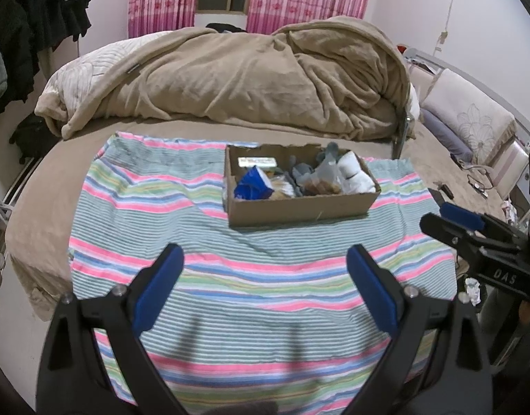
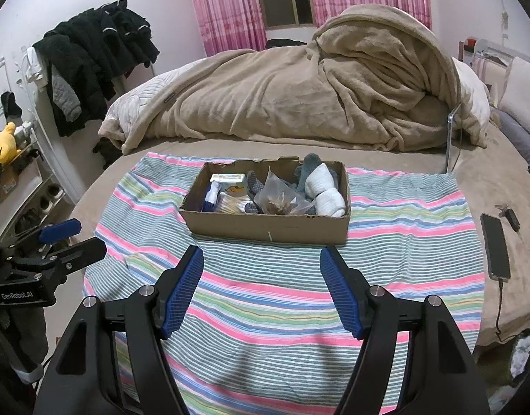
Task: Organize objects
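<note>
Centrally on the bed (image 1: 202, 126), one cardboard box (image 1: 299, 207) sits on a striped cloth (image 1: 154, 207), toward the cloth's far edge and slightly right of its middle. Bare cloth stretches from the box's near wall to the bed's near edge, with open cloth to the box's left as well. Both sets of tongs hover over that near stretch, well apart from the box: the left tongs (image 1: 265, 259) are spread wide and grip nothing, and the right tongs (image 2: 261, 259) likewise stand parted and unloaded. Inside the box lie two rolled white socks (image 2: 325, 190), grey socks (image 2: 309, 166), one clear bag (image 2: 282, 197), a blue packet (image 1: 252, 185) and a small flat carton (image 2: 228, 177). Only the right view shows one phone (image 2: 495, 245) near the bed's right edge.
</note>
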`<state>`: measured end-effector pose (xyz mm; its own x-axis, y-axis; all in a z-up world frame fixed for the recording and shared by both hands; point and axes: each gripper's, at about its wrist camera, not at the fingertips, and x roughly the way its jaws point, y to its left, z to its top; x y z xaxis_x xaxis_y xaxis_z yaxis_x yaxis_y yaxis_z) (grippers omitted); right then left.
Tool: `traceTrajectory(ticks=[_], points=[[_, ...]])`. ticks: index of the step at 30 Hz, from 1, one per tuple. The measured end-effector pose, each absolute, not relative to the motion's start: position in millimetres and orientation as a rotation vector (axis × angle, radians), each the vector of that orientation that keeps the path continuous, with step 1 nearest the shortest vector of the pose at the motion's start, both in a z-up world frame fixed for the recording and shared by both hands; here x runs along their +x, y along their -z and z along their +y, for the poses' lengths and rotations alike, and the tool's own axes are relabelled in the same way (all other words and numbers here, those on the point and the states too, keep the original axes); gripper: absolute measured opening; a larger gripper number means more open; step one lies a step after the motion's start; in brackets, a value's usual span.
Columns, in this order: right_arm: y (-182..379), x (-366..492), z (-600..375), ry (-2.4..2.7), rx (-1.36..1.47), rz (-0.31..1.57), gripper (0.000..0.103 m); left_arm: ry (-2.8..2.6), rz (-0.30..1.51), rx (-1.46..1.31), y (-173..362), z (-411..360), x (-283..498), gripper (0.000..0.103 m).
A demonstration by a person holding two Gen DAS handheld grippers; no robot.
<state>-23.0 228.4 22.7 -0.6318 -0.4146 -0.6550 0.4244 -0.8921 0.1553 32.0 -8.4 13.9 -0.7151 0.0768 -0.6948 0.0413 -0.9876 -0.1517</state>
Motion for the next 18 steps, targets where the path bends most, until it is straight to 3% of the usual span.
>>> traceTrajectory(ticks=[18], points=[[-12.4,-27.2,230.1,2.445,1.003,-0.012,0.073,-2.929,-0.194,-1.167,-15.5,2.1,33.8,0.096]])
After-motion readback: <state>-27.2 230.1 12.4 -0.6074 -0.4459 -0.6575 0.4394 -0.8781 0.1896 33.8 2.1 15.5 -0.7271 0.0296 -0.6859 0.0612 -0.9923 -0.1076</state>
